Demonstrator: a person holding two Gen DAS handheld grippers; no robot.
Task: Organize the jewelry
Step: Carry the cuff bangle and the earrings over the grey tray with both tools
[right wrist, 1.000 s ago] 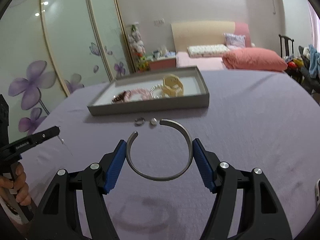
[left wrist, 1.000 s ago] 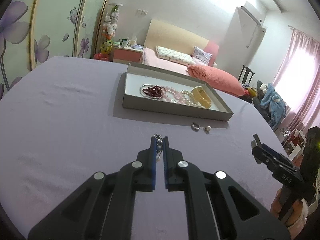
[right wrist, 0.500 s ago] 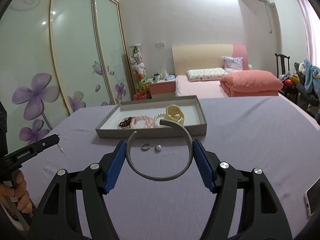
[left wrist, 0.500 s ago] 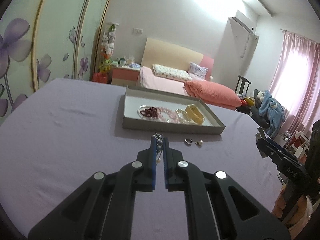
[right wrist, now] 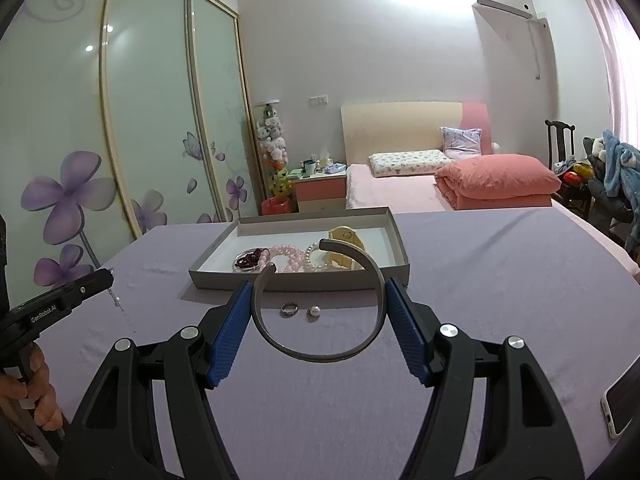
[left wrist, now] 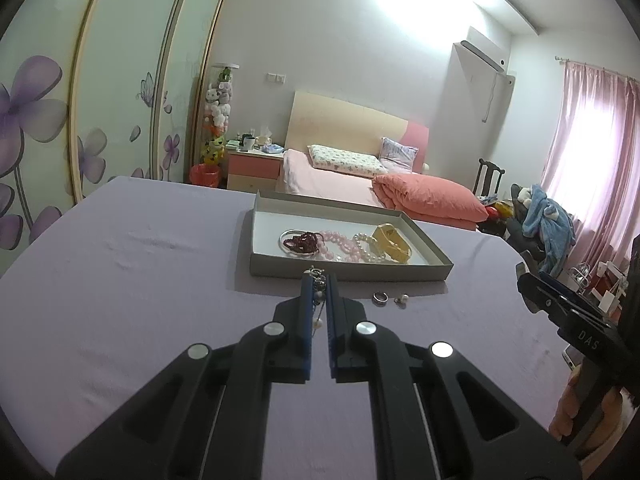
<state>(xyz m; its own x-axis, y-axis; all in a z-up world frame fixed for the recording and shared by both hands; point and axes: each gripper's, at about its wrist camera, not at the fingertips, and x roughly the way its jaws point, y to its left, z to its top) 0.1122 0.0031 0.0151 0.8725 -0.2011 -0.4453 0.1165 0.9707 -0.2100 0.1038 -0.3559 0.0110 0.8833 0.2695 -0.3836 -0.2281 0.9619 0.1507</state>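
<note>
two grippers, each holding jewelry above a lilac table

sliding wardrobe doors [right wrist: 160,120] with purple flowers stand at left, a bed [right wrist: 440,184] behind, pink curtains [left wrist: 600,152] at right. a lilac cloth [left wrist: 120,300] covers the table. the left gripper [left wrist: 319,276] is pinched together on a thin chain [left wrist: 318,304] that hangs down between its pads. the grey tray [left wrist: 344,270], long axis left-right, holds beaded bracelets [left wrist: 340,244] and a yellow bangle [left wrist: 394,244]. a ring [right wrist: 289,309] and pearl stud [right wrist: 314,311] lie just before it. the right gripper [right wrist: 320,300] clamps a silver cuff [right wrist: 320,354], gap facing the tray.
</note>
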